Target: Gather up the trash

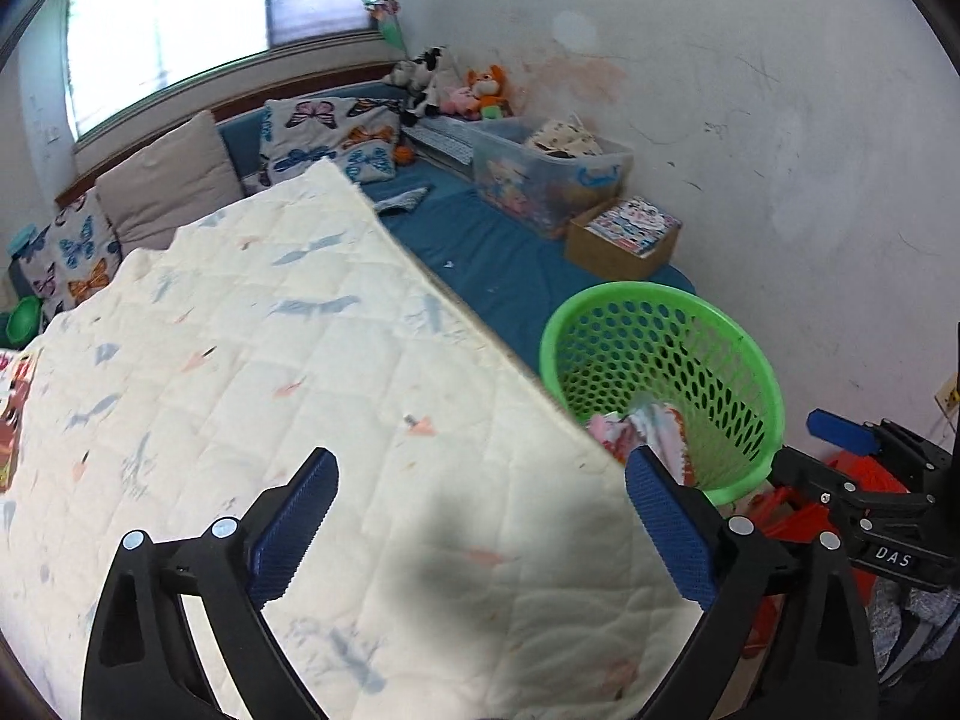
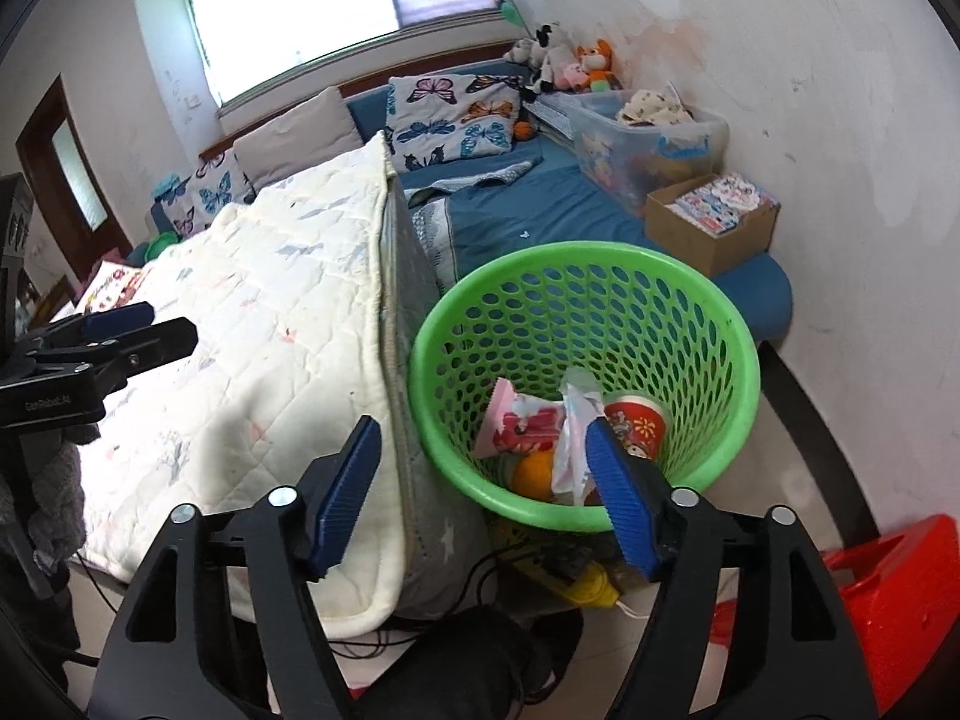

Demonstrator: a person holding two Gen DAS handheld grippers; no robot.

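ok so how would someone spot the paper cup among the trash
Start at the round green perforated plastic basket standing beside the bed's cream quilted blanket. Look down inside it, on the side away from the bed. The red printed paper cup lies tipped there, next to a crumpled white wrapper and a pink packet; it alone is cylindrical.

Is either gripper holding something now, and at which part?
Nothing is held. The left gripper and the right gripper both stand open and empty; the trash lies inside the green basket.
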